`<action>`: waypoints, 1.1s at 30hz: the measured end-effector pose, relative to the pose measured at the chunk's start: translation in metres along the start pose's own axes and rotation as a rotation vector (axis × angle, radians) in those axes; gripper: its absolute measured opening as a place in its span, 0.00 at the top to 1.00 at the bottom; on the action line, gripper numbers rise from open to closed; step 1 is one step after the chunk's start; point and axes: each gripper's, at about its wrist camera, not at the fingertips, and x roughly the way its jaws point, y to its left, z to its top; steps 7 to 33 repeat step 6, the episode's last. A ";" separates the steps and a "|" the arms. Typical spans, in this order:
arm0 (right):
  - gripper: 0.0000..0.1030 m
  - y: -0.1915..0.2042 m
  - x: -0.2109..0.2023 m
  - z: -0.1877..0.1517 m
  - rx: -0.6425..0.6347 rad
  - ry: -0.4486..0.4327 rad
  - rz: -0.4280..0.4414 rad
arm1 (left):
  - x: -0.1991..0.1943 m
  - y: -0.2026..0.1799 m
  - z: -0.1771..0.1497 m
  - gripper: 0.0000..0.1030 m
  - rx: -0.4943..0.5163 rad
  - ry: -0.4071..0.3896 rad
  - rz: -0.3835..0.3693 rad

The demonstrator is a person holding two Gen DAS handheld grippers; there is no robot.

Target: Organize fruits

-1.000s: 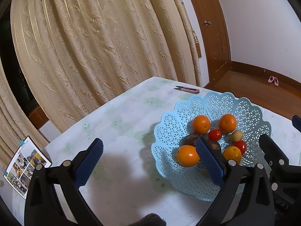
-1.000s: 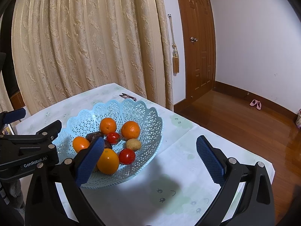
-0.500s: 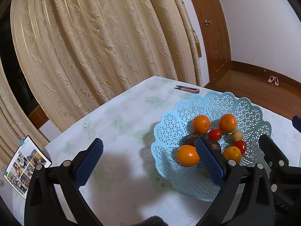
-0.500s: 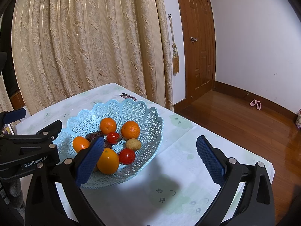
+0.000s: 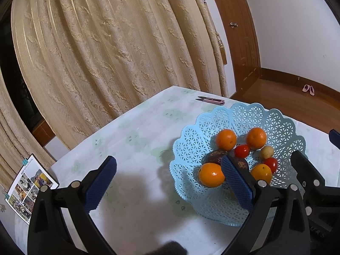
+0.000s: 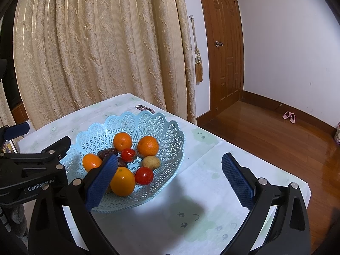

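Fruits (image 6: 148, 146) in basket (image 6: 170, 133) on table (image 6: 212, 191), snips (image 6: 145, 108) behind basket, curtain (image 6: 95, 42) beyond

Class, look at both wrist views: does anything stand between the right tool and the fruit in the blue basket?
Nothing visible does. The right tool is open above the table, beside the basket. Only the basket's low rim lies between it and the nearest tomato.

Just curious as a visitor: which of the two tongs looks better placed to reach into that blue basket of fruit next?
Probably the right tongs: open, empty, over bare table beside the blue basket. The left tongs look equally free.
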 end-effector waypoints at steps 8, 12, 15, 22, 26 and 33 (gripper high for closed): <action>0.03 0.000 0.000 0.001 0.001 -0.002 0.002 | 0.001 0.003 0.000 0.05 -0.015 0.019 0.016; 0.03 0.000 0.000 0.001 0.001 -0.002 0.002 | 0.001 0.003 0.000 0.05 -0.015 0.019 0.016; 0.03 0.000 0.000 0.001 0.001 -0.002 0.002 | 0.001 0.003 0.000 0.05 -0.015 0.019 0.016; 0.03 0.000 0.000 0.001 0.001 -0.002 0.002 | 0.001 0.003 0.000 0.05 -0.015 0.019 0.016; 0.03 0.000 0.000 0.001 0.001 -0.002 0.002 | 0.001 0.003 0.000 0.05 -0.015 0.019 0.016; 0.03 0.000 0.000 0.001 0.001 -0.002 0.002 | 0.001 0.003 0.000 0.05 -0.015 0.019 0.016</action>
